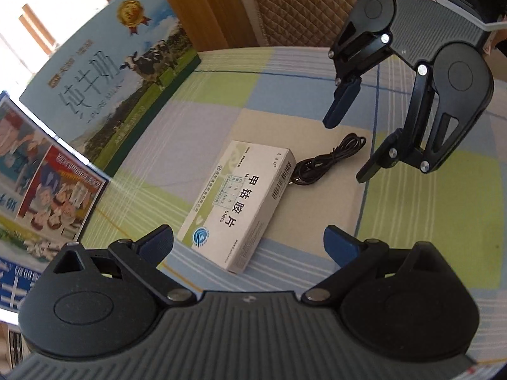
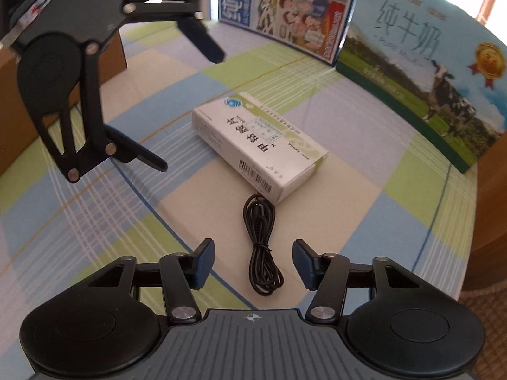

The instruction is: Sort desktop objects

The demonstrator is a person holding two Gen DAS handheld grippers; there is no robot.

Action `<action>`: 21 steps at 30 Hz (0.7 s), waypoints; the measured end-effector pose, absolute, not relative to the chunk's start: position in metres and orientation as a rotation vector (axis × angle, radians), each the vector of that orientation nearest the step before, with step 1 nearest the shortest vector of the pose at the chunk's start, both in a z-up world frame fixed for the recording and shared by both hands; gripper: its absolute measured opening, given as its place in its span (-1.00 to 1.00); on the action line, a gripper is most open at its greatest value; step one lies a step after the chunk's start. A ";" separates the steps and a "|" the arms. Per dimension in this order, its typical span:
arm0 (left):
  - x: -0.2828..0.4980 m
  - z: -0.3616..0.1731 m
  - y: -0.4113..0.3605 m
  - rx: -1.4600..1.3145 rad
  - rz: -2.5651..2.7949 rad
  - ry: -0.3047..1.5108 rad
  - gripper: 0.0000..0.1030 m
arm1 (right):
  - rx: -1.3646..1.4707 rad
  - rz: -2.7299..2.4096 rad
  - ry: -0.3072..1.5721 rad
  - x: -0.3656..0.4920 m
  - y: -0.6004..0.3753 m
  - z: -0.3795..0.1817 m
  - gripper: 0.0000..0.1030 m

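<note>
A white and green medicine box (image 1: 240, 202) lies flat on the checked tablecloth (image 1: 196, 120). My left gripper (image 1: 248, 247) hovers over its near end, open, pads apart on either side and not touching it. Next to the box lies a coiled black cable (image 2: 261, 253). My right gripper (image 2: 253, 262) straddles the cable's coil, open, with a gap between each pad and the cable. In the right wrist view the medicine box (image 2: 256, 145) lies just beyond the cable, and the left gripper (image 2: 187, 104) hangs at upper left. The left wrist view shows the right gripper (image 1: 348, 145) above the cable (image 1: 329, 161).
A large milk carton box (image 1: 104, 95) and a colourful printed box (image 1: 47, 196) stand along one side of the table. A brown cardboard box (image 2: 19, 95) stands behind the left gripper. A quilted chair back (image 1: 301, 6) is beyond the far edge.
</note>
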State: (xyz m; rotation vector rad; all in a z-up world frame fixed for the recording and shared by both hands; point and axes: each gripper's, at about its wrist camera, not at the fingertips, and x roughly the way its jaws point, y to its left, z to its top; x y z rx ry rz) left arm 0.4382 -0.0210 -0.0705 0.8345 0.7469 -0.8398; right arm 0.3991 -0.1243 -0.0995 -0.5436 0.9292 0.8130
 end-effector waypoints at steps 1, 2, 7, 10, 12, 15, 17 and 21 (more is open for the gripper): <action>0.443 -0.073 -0.023 0.838 -0.854 0.761 0.93 | -0.550 0.818 0.937 0.401 -0.123 -0.102 -0.03; 0.447 -0.075 -0.024 0.839 -0.863 0.768 0.92 | -0.557 0.822 0.944 0.403 -0.122 -0.104 -0.06; 0.465 -0.081 -0.030 0.841 -0.901 0.755 0.92 | -0.552 0.845 0.998 0.417 -0.120 -0.110 -0.21; 0.478 -0.088 -0.036 0.866 -0.921 0.764 0.92 | -0.520 0.849 1.022 0.423 -0.122 -0.110 -0.28; 0.483 -0.093 -0.039 0.887 -0.942 0.774 0.92 | -0.518 0.850 1.028 0.424 -0.122 -0.109 -0.40; 0.493 -0.097 -0.044 0.900 -0.960 0.785 0.92 | -0.532 0.857 1.030 0.425 -0.122 -0.108 -0.73; 0.499 -0.100 -0.046 0.899 -0.973 0.798 0.92 | -0.541 0.861 1.029 0.424 -0.121 -0.108 -0.73; 0.507 -0.105 -0.050 0.901 -1.013 0.843 0.87 | -0.552 0.866 1.024 0.419 -0.121 -0.108 -0.74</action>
